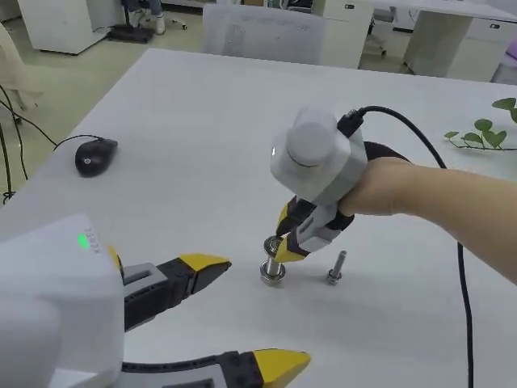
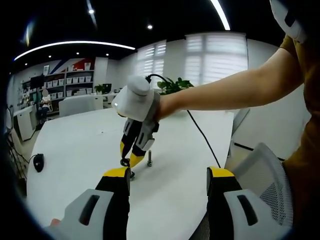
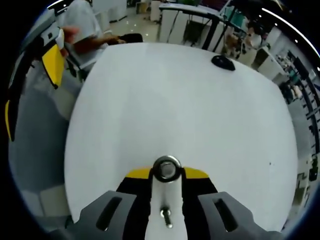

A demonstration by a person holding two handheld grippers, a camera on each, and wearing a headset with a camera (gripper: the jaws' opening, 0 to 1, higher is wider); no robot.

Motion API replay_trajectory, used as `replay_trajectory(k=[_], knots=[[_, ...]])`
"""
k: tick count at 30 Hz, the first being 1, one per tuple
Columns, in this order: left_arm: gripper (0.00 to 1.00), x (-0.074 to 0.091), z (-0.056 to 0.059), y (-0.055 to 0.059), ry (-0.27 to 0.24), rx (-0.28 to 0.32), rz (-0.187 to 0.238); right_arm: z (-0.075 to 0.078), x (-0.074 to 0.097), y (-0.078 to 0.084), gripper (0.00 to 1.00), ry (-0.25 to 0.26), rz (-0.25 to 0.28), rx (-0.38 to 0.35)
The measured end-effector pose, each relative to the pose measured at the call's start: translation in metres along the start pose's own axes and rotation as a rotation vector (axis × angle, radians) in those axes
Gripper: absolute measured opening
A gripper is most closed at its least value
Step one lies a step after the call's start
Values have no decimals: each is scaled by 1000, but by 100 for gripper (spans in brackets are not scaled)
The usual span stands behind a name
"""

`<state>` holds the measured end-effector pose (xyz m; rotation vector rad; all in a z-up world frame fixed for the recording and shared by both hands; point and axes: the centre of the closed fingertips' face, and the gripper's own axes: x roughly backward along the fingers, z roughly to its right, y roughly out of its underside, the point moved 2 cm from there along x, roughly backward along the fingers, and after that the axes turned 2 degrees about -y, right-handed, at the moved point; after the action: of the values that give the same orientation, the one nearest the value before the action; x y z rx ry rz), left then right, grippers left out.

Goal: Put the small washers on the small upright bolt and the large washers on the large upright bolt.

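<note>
One large washer (image 1: pixel 271 246) is pinched between the yellow tips of the right gripper (image 1: pixel 280 241), just above the top of the large upright bolt (image 1: pixel 272 272) near the middle of the white table (image 1: pixel 202 162). I cannot tell whether it already touches the bolt's tip. To do this step well, I judge, the hole should be centred over the shank and the ring held level. It should then go straight down until the thread passes through, and only then should the jaws part. A tilt would likely catch the washer on the threads or nudge the bolt over. The small upright bolt (image 1: pixel 335 269) stands just right of the large one, near enough that the gripper's body should keep off it. In the right gripper view the washer (image 3: pixel 166 169) is a bright steel ring with a round hole, clamped by its edge at the very jaw tips. The large bolt looks stout, with what seems to be metal stacked at its base, too small to count. The left gripper (image 1: pixel 246 311) hangs at the near left, jaws wide apart and empty.
</note>
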<state>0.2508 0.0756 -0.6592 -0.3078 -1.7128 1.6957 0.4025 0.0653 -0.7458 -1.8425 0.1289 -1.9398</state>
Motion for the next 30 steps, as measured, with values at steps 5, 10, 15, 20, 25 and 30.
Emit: replay_trajectory(k=[5,10,15,20,25,30], knots=[[61,-1,0,1,0,0,-6,-1,-8,4,22,-6,-4,-3],[61,-2,0,3,-1,-3,-13,-2,-21,13,23,-10,-12,-13],[61,-2,-2,4,-7,5,-12,-2,-30,16,23,-9,-13,-9],[61,-2,-3,5,-11,10,-17,-3,-37,20,23,-13,-1,-7],[61,-3,-2,6,-12,12,-21,-4,-40,21,24,-13,24,-16],[61,-4,-1,6,-8,12,-25,-8,-39,23,27,-6,44,-7]])
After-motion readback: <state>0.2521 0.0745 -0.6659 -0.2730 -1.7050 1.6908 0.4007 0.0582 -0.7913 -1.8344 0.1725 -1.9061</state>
